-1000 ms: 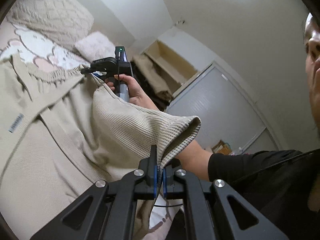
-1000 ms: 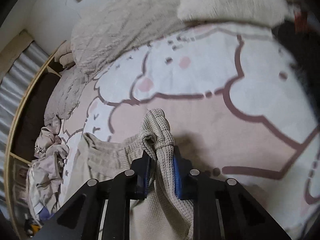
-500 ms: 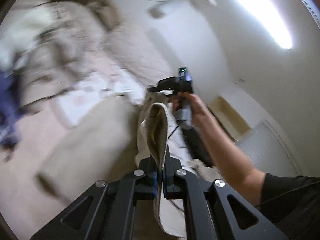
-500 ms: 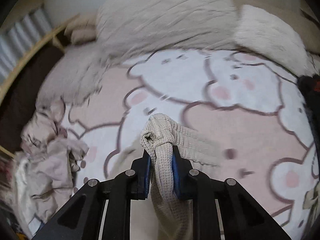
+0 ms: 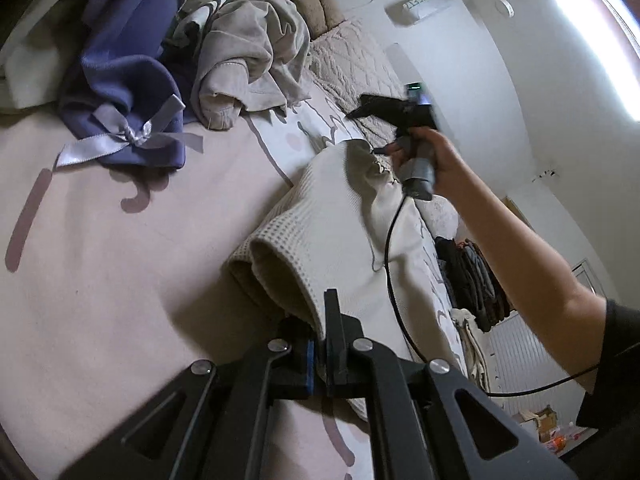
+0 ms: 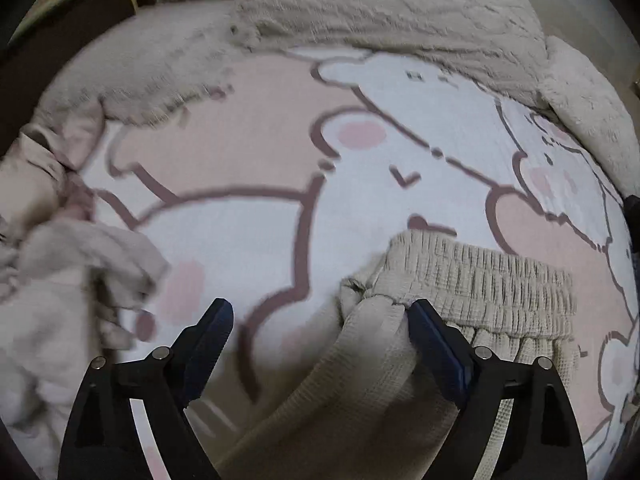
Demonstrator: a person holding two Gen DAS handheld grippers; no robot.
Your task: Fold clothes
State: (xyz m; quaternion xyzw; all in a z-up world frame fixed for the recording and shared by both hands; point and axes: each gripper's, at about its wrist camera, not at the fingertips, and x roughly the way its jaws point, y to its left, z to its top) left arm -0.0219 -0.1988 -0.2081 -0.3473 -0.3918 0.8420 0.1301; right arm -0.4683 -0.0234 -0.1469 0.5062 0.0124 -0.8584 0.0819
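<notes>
The beige waffle-knit garment (image 5: 320, 232) lies folded lengthwise on the pink cartoon bedsheet (image 5: 120, 264). My left gripper (image 5: 320, 344) is shut on its near folded end. In the left wrist view the right gripper (image 5: 376, 108) is held in a hand above the garment's far end. In the right wrist view my right gripper (image 6: 320, 328) is open, its jaws wide apart. The garment's ribbed waistband end (image 6: 472, 276) rests on the sheet against the right fingertip (image 6: 424, 316).
A purple garment with a satin bow (image 5: 128, 120) and a heap of pale clothes (image 5: 248, 52) lie at the bed's far left. More crumpled clothes (image 6: 60, 280) lie left of the right gripper. A fluffy blanket (image 6: 380, 8) and pillows line the head. Dark folded clothes (image 5: 476, 280) sit right.
The garment has been swung over and laid down on the sheet. My right gripper has opened and let go of the waistband end. My left gripper still holds its end.
</notes>
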